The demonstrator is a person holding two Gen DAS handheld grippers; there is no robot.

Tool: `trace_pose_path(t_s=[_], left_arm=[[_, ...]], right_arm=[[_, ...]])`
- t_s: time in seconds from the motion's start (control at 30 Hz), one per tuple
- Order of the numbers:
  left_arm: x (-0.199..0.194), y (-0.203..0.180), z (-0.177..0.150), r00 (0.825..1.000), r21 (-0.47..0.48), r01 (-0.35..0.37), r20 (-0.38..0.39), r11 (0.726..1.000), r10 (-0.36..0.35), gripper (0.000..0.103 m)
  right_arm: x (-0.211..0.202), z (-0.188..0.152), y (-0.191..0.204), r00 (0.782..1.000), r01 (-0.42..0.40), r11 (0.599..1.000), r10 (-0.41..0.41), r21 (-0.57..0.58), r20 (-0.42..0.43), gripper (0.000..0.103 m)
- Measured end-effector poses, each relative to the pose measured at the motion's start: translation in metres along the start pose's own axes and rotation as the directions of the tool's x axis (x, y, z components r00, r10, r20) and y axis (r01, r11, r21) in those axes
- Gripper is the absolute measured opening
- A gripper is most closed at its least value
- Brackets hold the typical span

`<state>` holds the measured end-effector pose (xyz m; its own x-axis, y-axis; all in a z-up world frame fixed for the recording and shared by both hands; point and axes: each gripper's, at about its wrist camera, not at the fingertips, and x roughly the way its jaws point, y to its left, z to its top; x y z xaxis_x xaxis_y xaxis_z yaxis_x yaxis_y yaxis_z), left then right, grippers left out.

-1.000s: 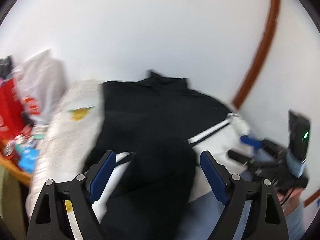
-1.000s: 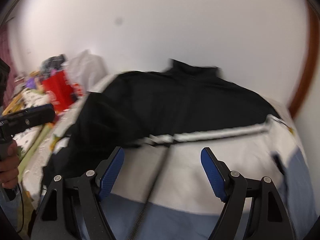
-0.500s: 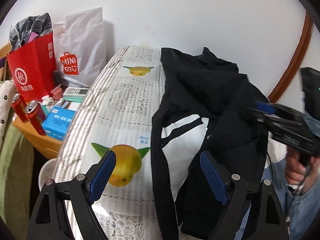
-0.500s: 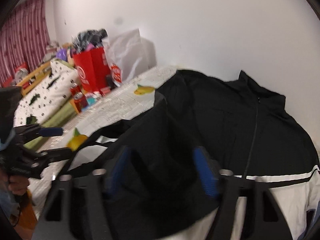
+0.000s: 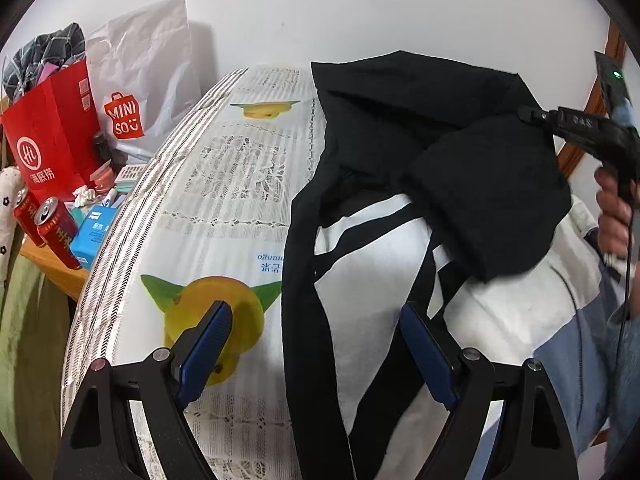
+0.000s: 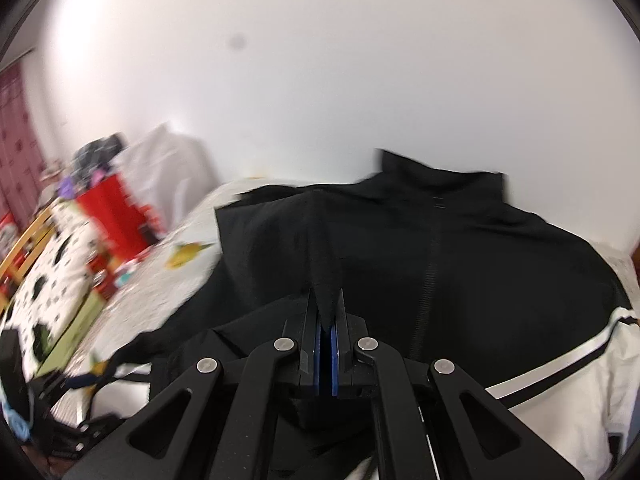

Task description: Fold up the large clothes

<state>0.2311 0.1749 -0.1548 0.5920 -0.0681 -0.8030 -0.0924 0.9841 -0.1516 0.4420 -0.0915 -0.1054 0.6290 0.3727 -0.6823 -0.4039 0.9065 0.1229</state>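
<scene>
The black and white jacket (image 5: pixel 420 168) lies spread on the patterned tablecloth (image 5: pixel 224 208). The right gripper (image 6: pixel 328 312) is clamped tight on a pinch of its black fabric, lifting it. The left gripper (image 5: pixel 316 340) hovers wide open above the jacket's edge, gripping nothing.

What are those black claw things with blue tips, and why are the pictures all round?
Those are hand-held grabbers, not a robot. A person holds one in each hand, and each carries a wide, bulgy camera looking along its two fingers, which makes the pictures round. One picture comes from the left gripper: its fingers are apart, holding nothing, above a tablecloth printed with mangoes. The other comes from the right gripper: its fingers are pinched on black cloth of a big black, white and blue jacket lying on the table. Beside the table are a red bag, a white bag and drink cans.
</scene>
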Motion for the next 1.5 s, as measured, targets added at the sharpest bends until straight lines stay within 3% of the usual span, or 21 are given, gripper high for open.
trace_pose_path(t_s=[0.13, 0.2, 0.27, 0.33, 0.43, 0.53, 0.6, 0.73, 0.97, 1.07, 1.1, 1.13, 1.27, 1.37, 1.5], left_arm=[[0.007, -0.002, 0.001, 1.000, 0.008, -0.023, -0.019, 1.000, 0.023, 0.085], [0.008, -0.003, 0.002, 0.999, 0.013, -0.035, -0.017, 0.999, 0.035, 0.085], [0.008, -0.004, 0.003, 0.999, 0.020, -0.044, -0.013, 0.999, 0.044, 0.085], [0.005, -0.005, 0.004, 0.999, 0.025, -0.054, 0.000, 0.998, 0.054, 0.085], [0.001, -0.009, 0.005, 0.998, 0.039, -0.067, 0.017, 0.997, 0.066, 0.085], [0.003, -0.011, 0.005, 0.997, 0.049, -0.081, 0.018, 0.996, 0.080, 0.085], [0.006, -0.012, 0.004, 0.997, 0.046, -0.080, 0.003, 0.996, 0.080, 0.085], [0.010, -0.016, -0.001, 0.997, 0.047, -0.080, -0.013, 0.996, 0.081, 0.085], [0.012, -0.014, -0.005, 0.995, 0.040, -0.094, -0.020, 0.995, 0.095, 0.085], [0.014, -0.016, -0.006, 0.994, 0.046, -0.109, -0.017, 0.993, 0.110, 0.085], [0.014, -0.016, -0.006, 0.993, 0.049, -0.113, -0.016, 0.992, 0.114, 0.085], [0.014, -0.017, -0.006, 0.993, 0.051, -0.117, -0.015, 0.992, 0.118, 0.085], [0.015, -0.017, -0.007, 0.992, 0.055, -0.128, -0.013, 0.990, 0.129, 0.085], [0.015, -0.018, -0.007, 0.991, 0.053, -0.133, -0.014, 0.990, 0.134, 0.085], [0.015, -0.018, -0.007, 0.991, 0.051, -0.133, -0.015, 0.990, 0.134, 0.085]], right_arm=[[0.025, 0.004, -0.037, 0.995, 0.100, 0.993, -0.098, 0.060, -0.034, 0.004], [0.039, 0.000, -0.051, 0.978, 0.199, 0.978, -0.194, 0.059, -0.078, 0.007], [0.044, -0.004, -0.055, 0.966, 0.242, 0.969, -0.236, 0.047, -0.106, 0.015], [0.038, -0.007, -0.046, 0.964, 0.251, 0.968, -0.248, 0.013, -0.100, 0.033], [0.021, -0.013, -0.015, 0.973, 0.217, 0.973, -0.222, -0.076, -0.063, 0.053], [0.004, -0.027, 0.023, 0.989, 0.125, 0.979, -0.135, -0.159, -0.057, 0.064], [-0.001, -0.041, 0.053, 0.994, 0.022, 0.978, -0.042, -0.206, -0.097, 0.068], [0.011, -0.070, 0.102, 0.978, -0.119, 0.950, 0.063, -0.289, -0.197, 0.068], [0.047, -0.093, 0.123, 0.970, -0.048, 0.940, -0.037, -0.339, -0.239, 0.067], [0.053, -0.089, 0.116, 0.968, -0.038, 0.955, -0.038, -0.295, -0.248, 0.044], [0.049, -0.087, 0.114, 0.968, -0.062, 0.959, -0.009, -0.275, -0.249, 0.023], [0.046, -0.085, 0.113, 0.970, -0.061, 0.960, -0.007, -0.272, -0.242, 0.011], [0.016, -0.066, 0.097, 0.985, -0.090, 0.969, 0.051, -0.231, -0.168, 0.009], [-0.026, -0.046, 0.065, 0.994, -0.109, 0.980, 0.103, -0.164, -0.045, 0.009], [-0.084, -0.026, -0.005, 0.990, -0.037, 0.999, 0.040, -0.024, 0.132, 0.009]])
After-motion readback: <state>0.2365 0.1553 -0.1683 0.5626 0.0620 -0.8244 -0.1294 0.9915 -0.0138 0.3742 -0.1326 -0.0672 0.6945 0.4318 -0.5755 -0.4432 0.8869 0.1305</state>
